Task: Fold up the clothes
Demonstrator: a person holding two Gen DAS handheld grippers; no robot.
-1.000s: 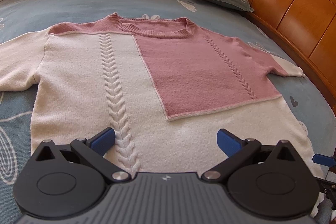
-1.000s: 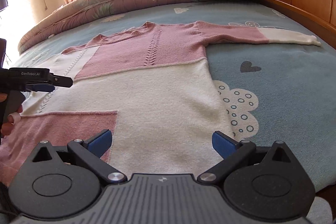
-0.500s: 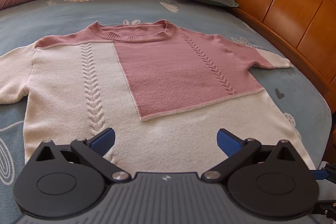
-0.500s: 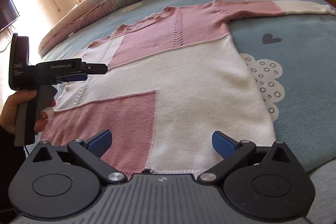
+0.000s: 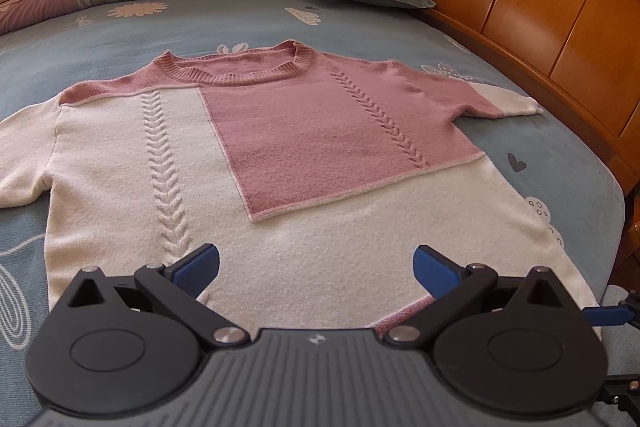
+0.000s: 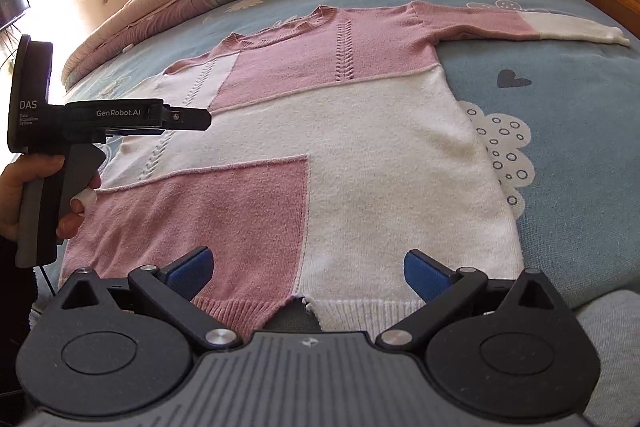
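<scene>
Through the left wrist view, we are looking over the left gripper (image 5: 316,263), whose blue-padded fingers are standing wide apart with nothing between them, hovering above the lower body of the pink-and-cream cable-knit sweater (image 5: 280,163). The sweater is lying spread flat, front up, across the blue patterned bed (image 5: 240,23), neckline toward the far rolled quilt, one sleeve reaching toward the wooden headboard edge. We are judging it soft, limp and fairly thick: it will sag and drape when lifted, so pinching a hem corner, a shoulder seam or a cuff should be giving the surest hold. The other sleeve is running off the left border, and the hem is hiding behind the gripper body.

Through the right wrist view, the right gripper (image 6: 306,269) is likewise gaping empty, poised just over the ribbed hem (image 6: 360,311) at the near edge of the bed, where a small notch is parting pink from cream. The left gripper is showing side-on, held in a hand (image 6: 16,195). Here the far sleeve is lying out of sight behind that tool.
</scene>
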